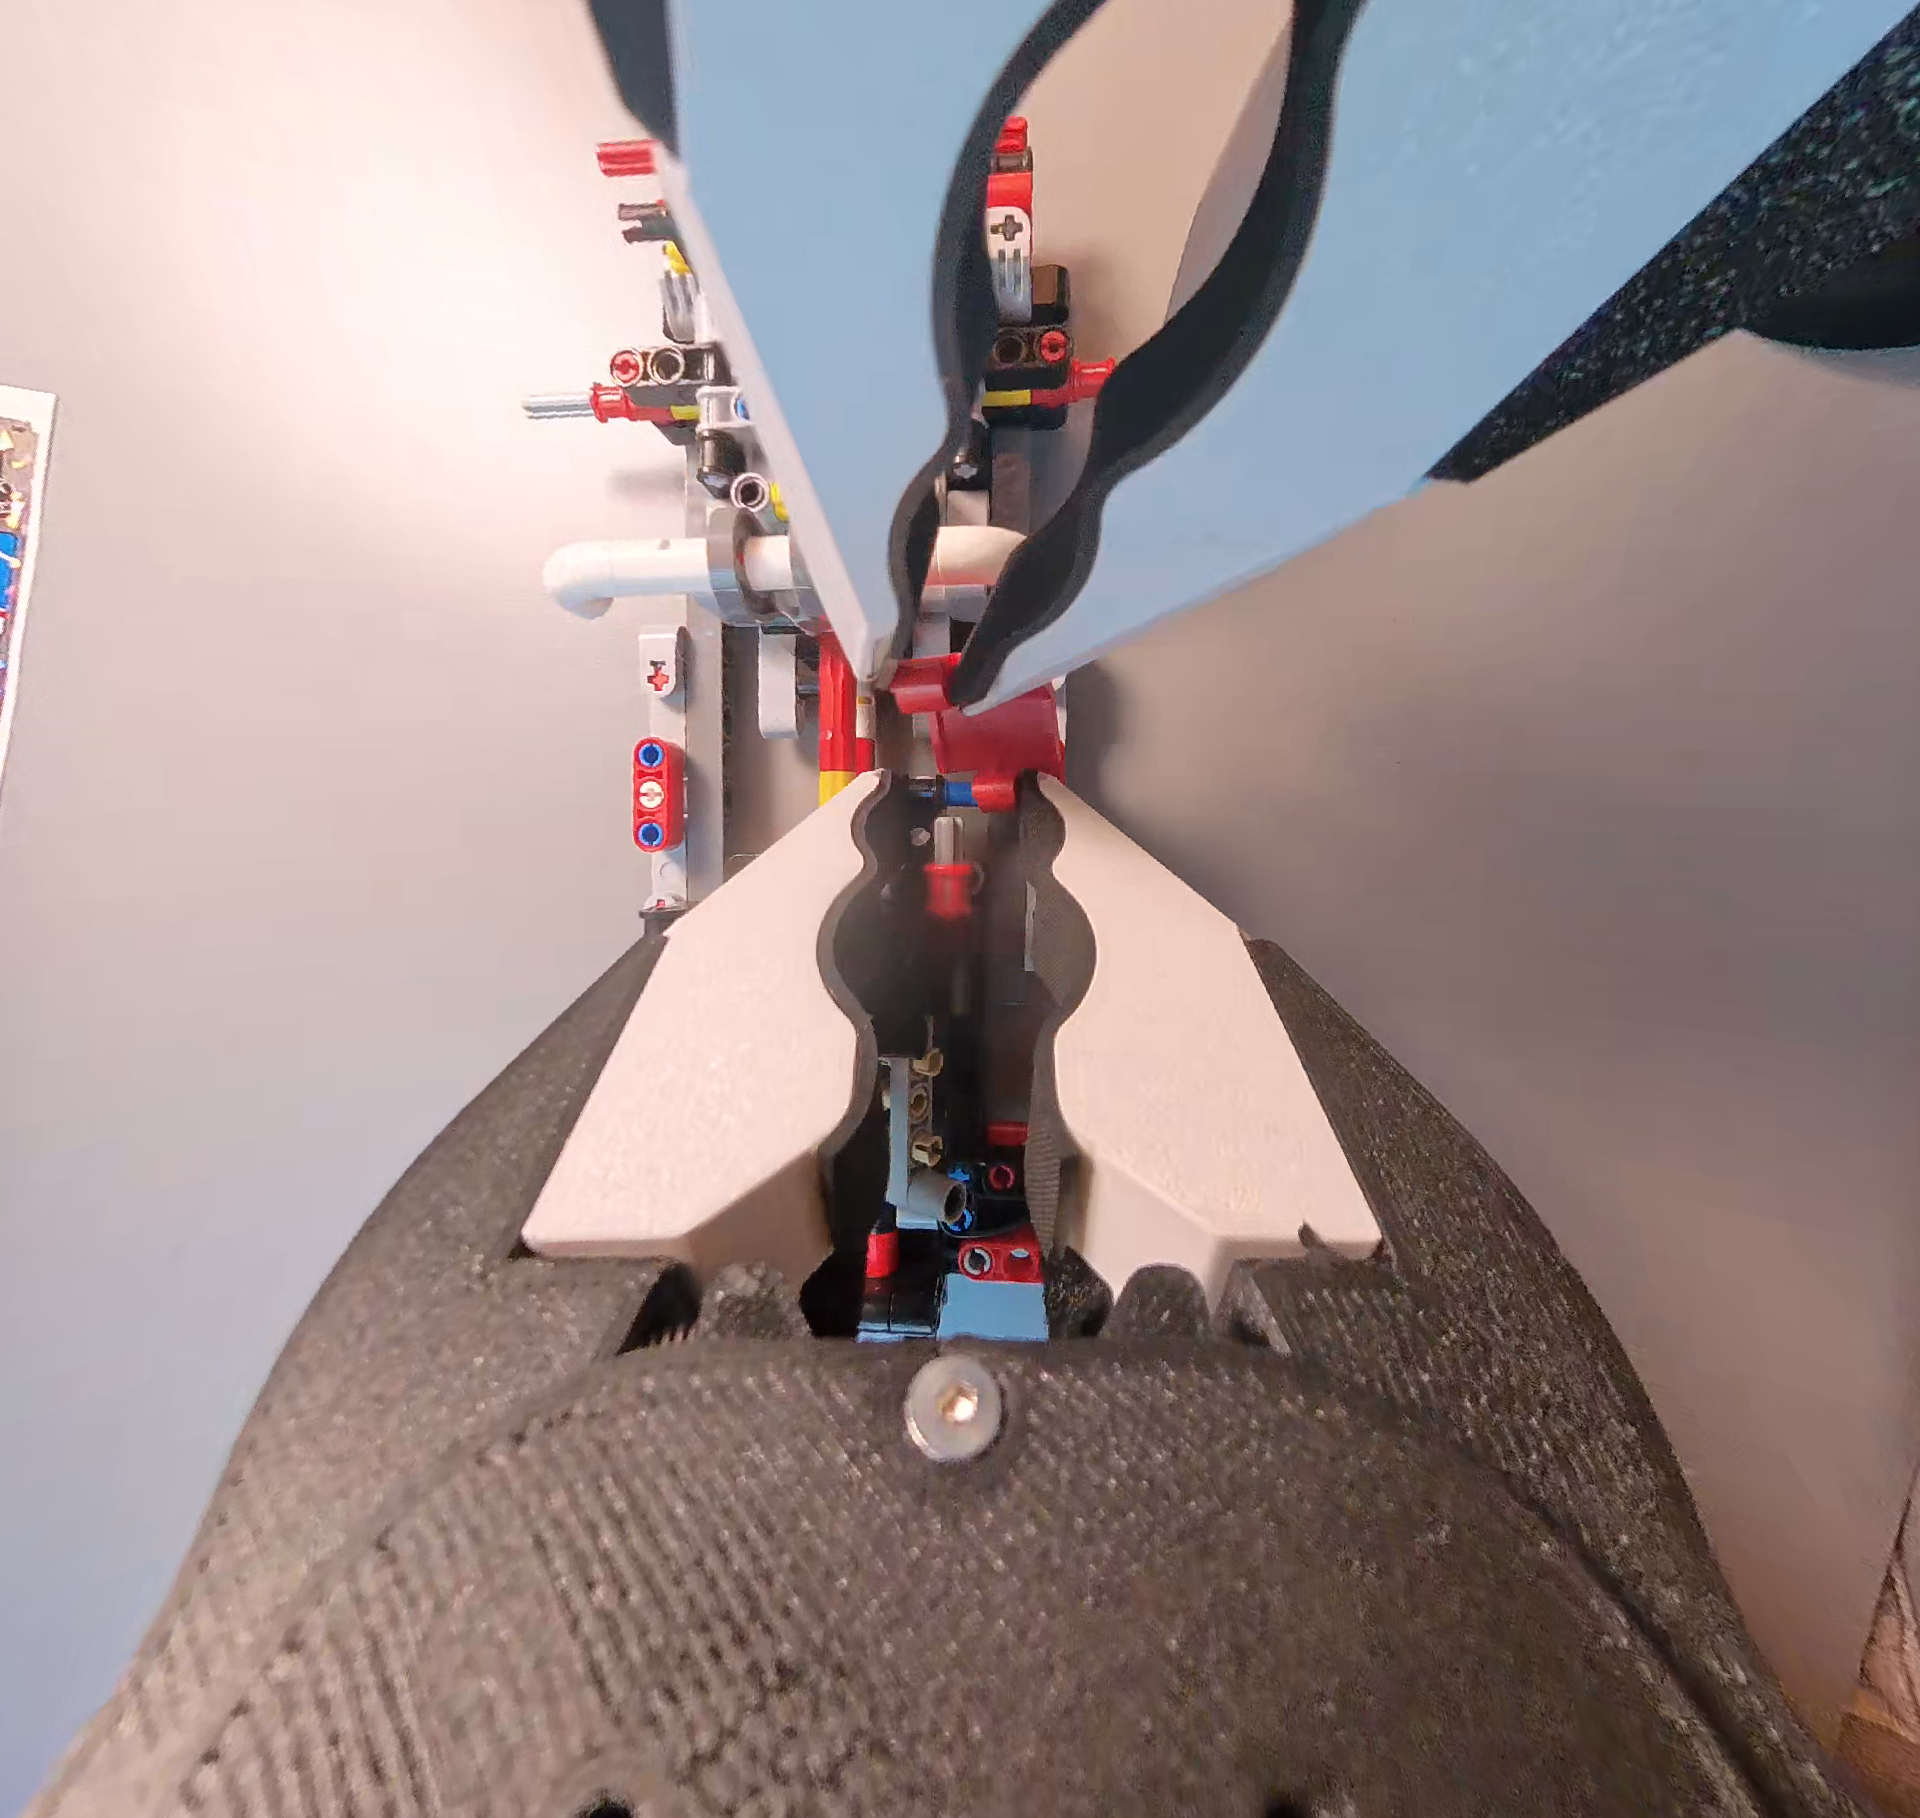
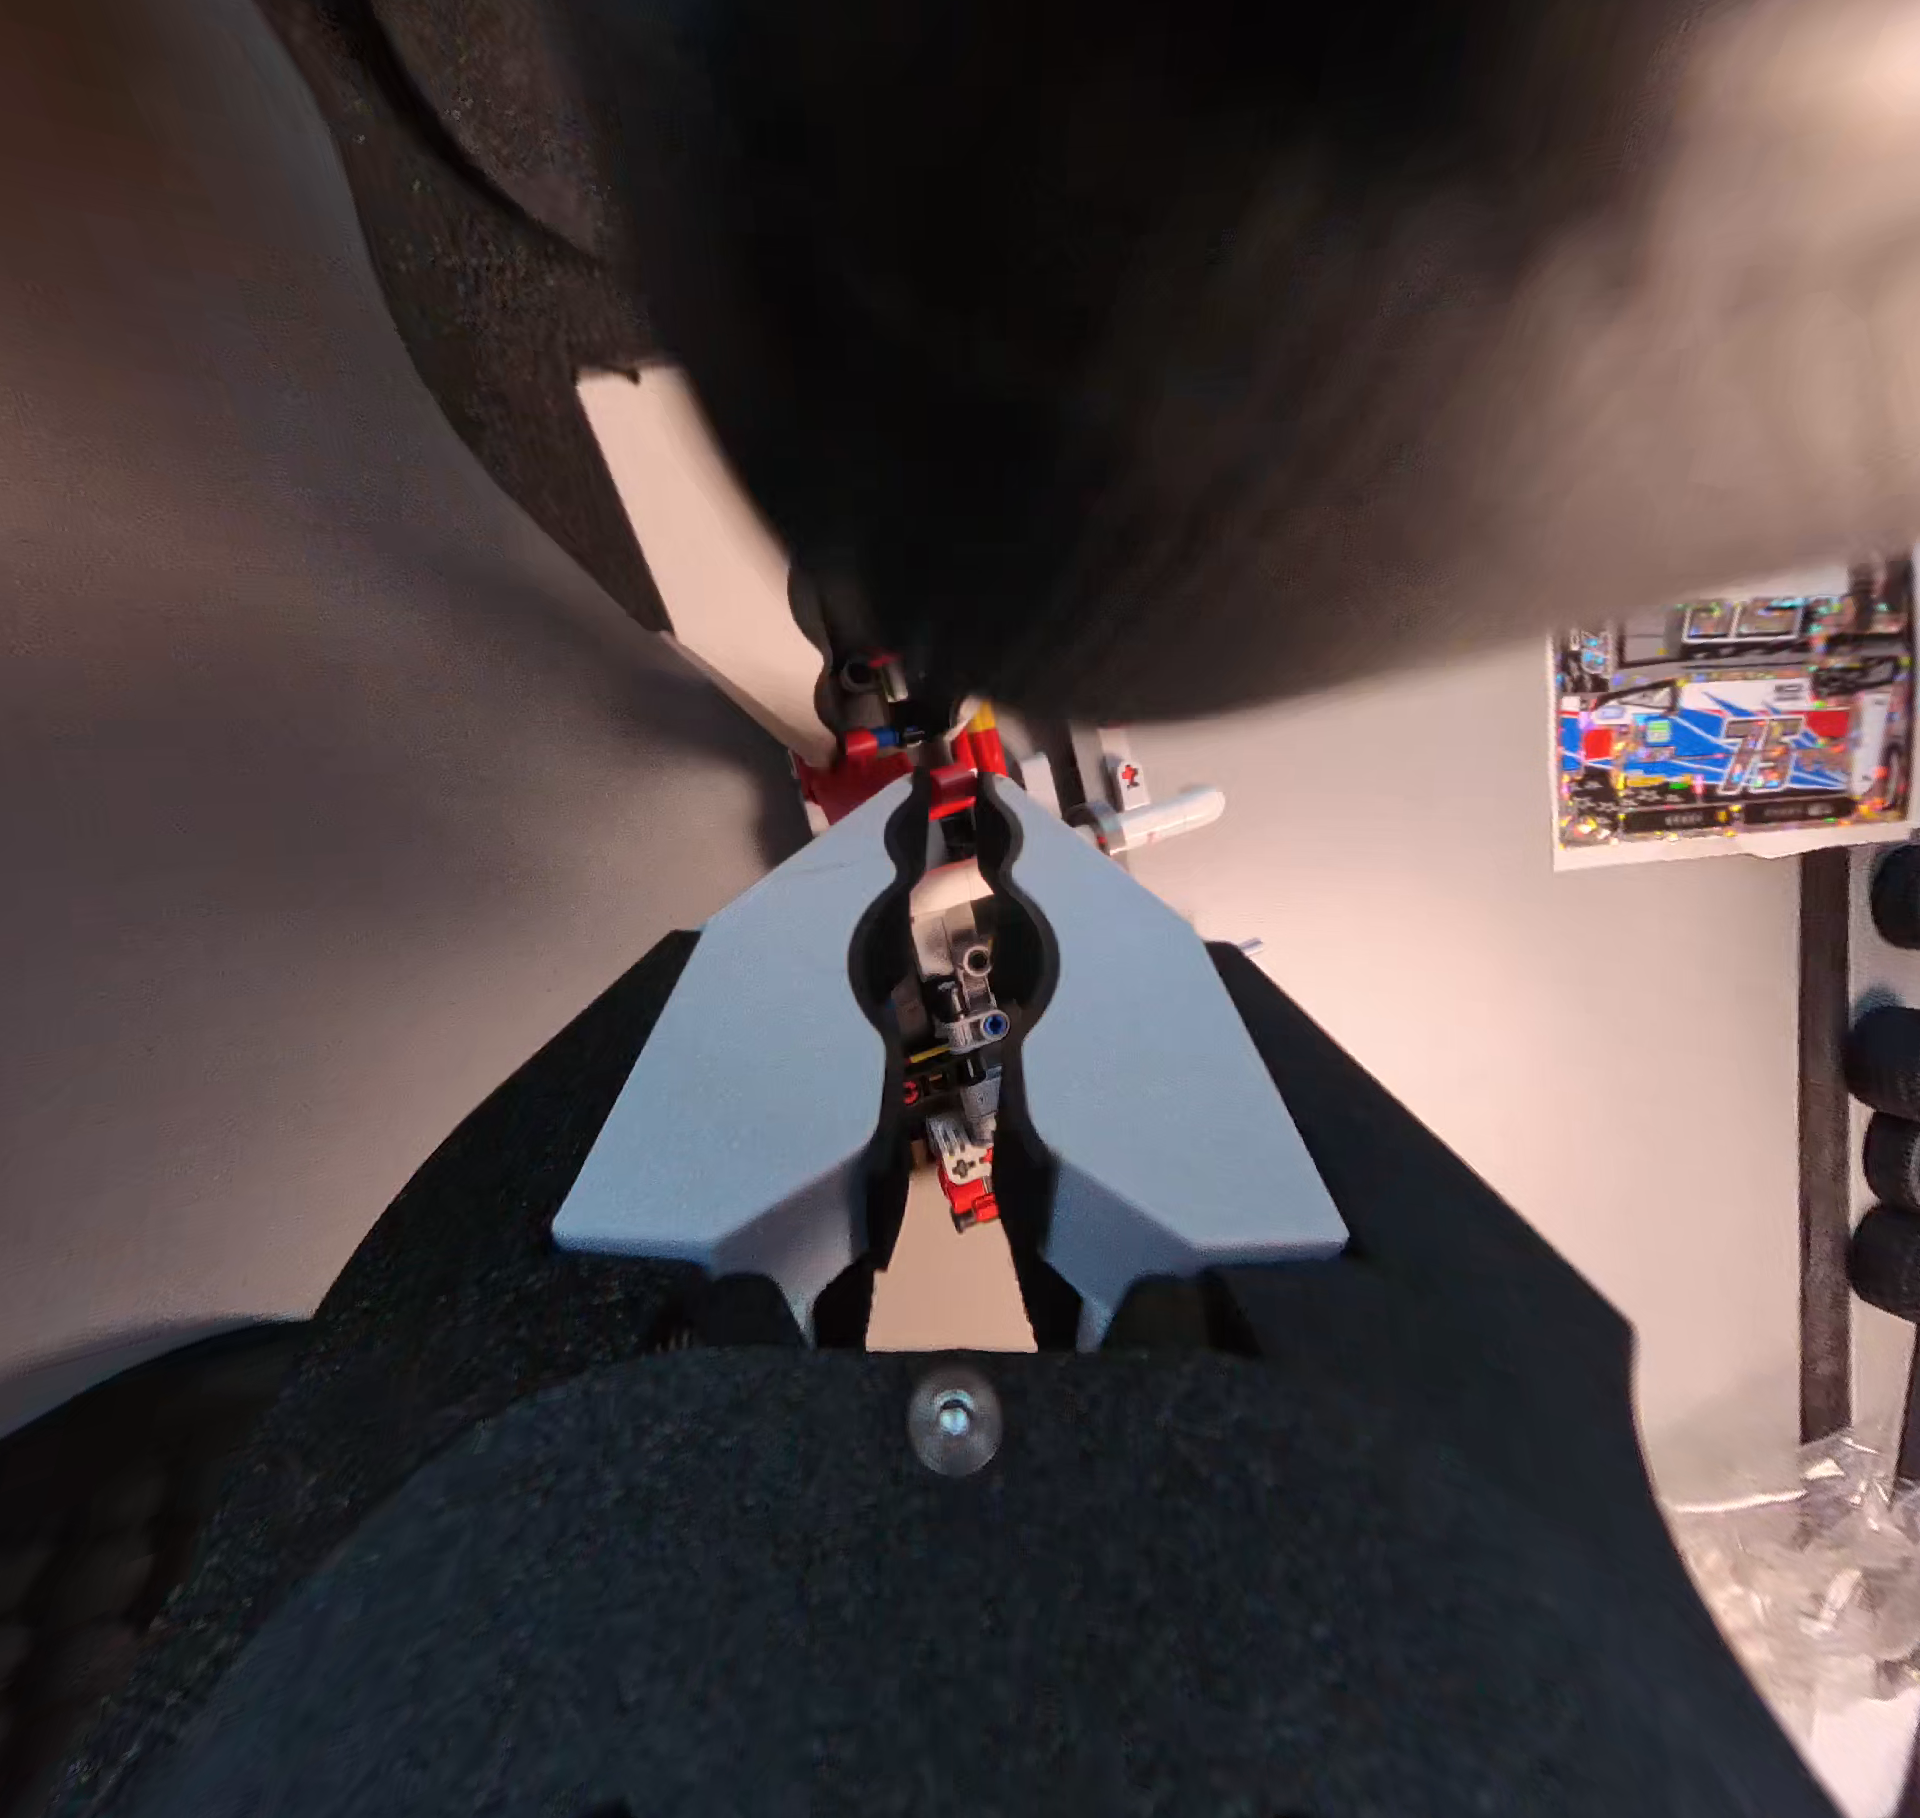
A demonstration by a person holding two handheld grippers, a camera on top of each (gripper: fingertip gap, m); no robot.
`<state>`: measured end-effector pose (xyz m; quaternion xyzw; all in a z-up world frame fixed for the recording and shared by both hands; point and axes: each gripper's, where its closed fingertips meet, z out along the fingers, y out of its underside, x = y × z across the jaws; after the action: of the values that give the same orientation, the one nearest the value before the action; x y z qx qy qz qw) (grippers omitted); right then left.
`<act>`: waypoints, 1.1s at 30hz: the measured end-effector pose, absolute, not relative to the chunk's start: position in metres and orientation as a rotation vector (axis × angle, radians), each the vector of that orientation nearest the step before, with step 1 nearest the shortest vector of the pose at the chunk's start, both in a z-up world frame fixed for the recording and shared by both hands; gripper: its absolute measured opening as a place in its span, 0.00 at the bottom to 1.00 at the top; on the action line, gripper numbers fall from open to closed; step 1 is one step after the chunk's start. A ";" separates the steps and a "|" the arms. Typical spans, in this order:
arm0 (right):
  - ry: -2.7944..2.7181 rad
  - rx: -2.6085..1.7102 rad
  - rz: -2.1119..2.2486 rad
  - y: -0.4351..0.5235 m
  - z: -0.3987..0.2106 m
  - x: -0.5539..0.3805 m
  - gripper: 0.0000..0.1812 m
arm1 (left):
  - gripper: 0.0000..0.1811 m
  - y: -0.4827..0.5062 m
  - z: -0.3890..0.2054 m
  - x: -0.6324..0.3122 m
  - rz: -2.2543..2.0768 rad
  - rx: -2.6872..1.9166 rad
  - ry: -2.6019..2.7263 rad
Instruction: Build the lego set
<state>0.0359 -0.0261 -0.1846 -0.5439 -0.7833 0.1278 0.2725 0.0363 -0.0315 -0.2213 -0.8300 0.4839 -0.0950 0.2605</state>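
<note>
Your left gripper (image 1: 956,781) hugs the lego model (image 1: 717,438) with its fingers part open around the frame, likely to keep it from sliding on the white table (image 1: 260,210). Your right gripper (image 2: 948,781) comes from the far end, fingers almost closed and pinching a red connector piece (image 1: 992,724), likely to push it on. The model is long and thin, grey and black with red, yellow and blue pins.

Looks like a hobby or toy-building spot: plain pale surface (image 2: 1455,1093), a part-built brick model (image 1: 717,480) lying on it, glittery sticker sheet (image 2: 1730,729) beside the model, black rubber tyres (image 2: 1886,1062) and crumpled clear bags (image 2: 1787,1560) below that sheet.
</note>
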 end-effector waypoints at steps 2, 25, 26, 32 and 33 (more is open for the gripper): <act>-2.080 -1.431 0.361 -0.026 -0.185 0.037 0.03 | 0.12 -0.032 -0.221 0.036 -0.262 -2.246 1.320; -1.989 -1.096 0.347 -0.025 -0.182 0.034 0.00 | 0.12 -0.040 -0.219 0.034 -0.356 -2.222 1.340; -1.987 -1.114 0.355 -0.025 -0.182 0.034 0.00 | 0.12 -0.040 -0.219 0.034 -0.360 -2.221 1.338; -2.015 -1.275 0.450 -0.028 -0.183 0.040 0.07 | 0.12 -0.040 -0.219 0.034 -0.322 -2.189 1.366; -2.017 -1.309 0.463 -0.029 -0.184 0.041 0.08 | 0.12 -0.040 -0.219 0.034 -0.311 -2.177 1.373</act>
<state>0.0408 -0.0287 -0.1836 -0.5029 -0.7747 0.1778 0.3397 0.0338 -0.0396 -0.2195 -0.8082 0.5098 -0.1156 0.2712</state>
